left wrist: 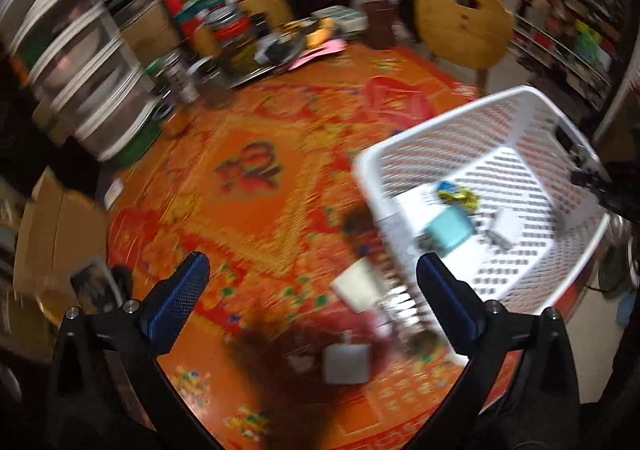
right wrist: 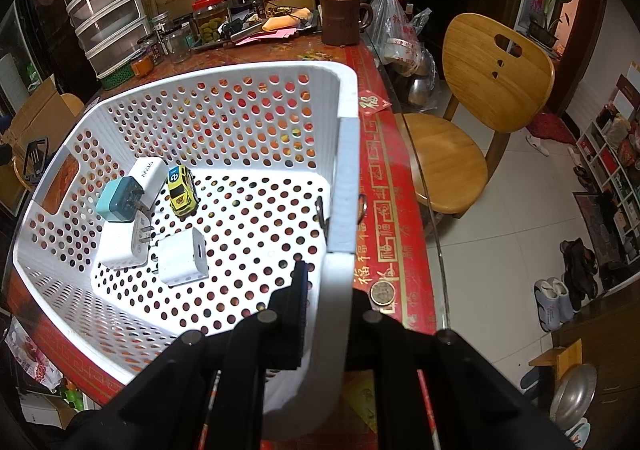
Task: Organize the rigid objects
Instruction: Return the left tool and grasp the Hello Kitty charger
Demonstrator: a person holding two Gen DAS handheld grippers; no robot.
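Orange tablecloth point(left wrist: 248, 122); white basket point(right wrist: 224, 90) wall pinched by right hand-held gripper point(right wrist: 326, 290).

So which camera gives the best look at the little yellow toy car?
The right wrist view: the yellow toy car sits sharp and unobstructed in the white basket. The left wrist view shows it only as a small blurred smear.

Home dining room; patterned tablecloth point(right wrist: 384, 234); wooden chair point(right wrist: 496, 78); jars point(right wrist: 208, 20); mug point(right wrist: 340, 20); shoes point(right wrist: 576, 266) on tile floor.

White perforated basket point(right wrist: 224, 106), yellow toy car point(right wrist: 182, 190), orange-red patterned tablecloth point(left wrist: 256, 178)
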